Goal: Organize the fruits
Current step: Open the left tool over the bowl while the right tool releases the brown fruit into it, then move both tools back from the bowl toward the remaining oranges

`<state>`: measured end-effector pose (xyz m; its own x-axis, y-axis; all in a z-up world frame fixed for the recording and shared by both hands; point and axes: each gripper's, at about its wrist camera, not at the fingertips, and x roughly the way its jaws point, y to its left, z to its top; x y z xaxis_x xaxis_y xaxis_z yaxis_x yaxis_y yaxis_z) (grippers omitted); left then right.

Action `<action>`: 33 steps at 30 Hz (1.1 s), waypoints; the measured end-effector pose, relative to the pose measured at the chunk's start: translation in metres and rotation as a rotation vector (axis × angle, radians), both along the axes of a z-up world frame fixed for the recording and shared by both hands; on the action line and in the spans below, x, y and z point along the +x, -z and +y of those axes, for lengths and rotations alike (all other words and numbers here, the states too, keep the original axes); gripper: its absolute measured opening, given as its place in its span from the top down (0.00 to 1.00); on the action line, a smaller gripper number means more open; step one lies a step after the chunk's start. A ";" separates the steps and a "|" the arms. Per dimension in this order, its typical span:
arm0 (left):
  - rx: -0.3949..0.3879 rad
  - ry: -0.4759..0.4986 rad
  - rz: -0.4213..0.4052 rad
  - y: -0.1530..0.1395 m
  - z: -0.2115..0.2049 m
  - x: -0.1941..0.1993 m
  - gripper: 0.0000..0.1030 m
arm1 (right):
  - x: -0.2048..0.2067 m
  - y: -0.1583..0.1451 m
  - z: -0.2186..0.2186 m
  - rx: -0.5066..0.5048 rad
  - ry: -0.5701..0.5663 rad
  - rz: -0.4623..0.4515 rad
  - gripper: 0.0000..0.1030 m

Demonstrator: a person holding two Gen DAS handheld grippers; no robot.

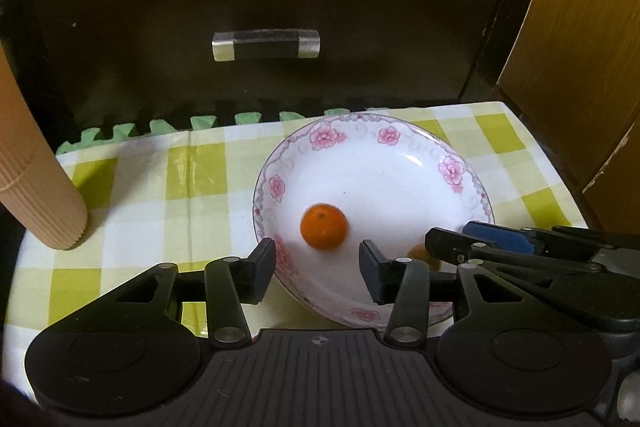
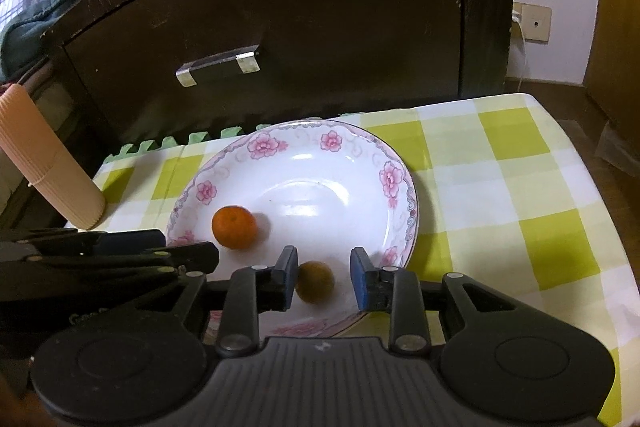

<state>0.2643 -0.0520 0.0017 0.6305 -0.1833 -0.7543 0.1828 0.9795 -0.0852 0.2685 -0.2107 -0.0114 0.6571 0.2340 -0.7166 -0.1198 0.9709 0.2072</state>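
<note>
Checked cloth [image 2: 500, 187] is carrying one plate [image 2: 352, 163] holding two oranges [image 2: 234, 227]; left gripper [image 1: 318, 267] and right gripper [image 2: 324, 281] are gaping, empty; no writing is showing.

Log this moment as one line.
left tool: open | right tool: open | orange tangerine, greenish tangerine: in floral plate

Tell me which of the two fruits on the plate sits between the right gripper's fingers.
The duller, greenish-brown fruit, near the plate's front edge between the open right hand-held gripper's fingers. The bright orange one lies further in, to its left.
</note>
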 end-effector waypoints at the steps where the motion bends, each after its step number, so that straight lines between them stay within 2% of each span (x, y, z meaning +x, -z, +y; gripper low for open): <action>1: -0.002 0.000 -0.003 -0.002 0.001 -0.001 0.47 | -0.001 -0.002 0.000 -0.001 0.001 -0.004 0.73; 17: -0.024 -0.014 -0.032 -0.027 0.020 -0.034 0.42 | -0.030 -0.034 0.010 0.010 -0.021 -0.046 0.72; 33: -0.021 -0.006 -0.007 -0.029 0.045 -0.098 0.40 | -0.095 -0.046 0.026 0.033 -0.086 -0.021 0.72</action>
<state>0.1665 -0.0071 0.0307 0.6369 -0.1951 -0.7459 0.1770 0.9786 -0.1048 0.1735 -0.1851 0.0345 0.6481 0.3137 -0.6939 -0.2075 0.9495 0.2355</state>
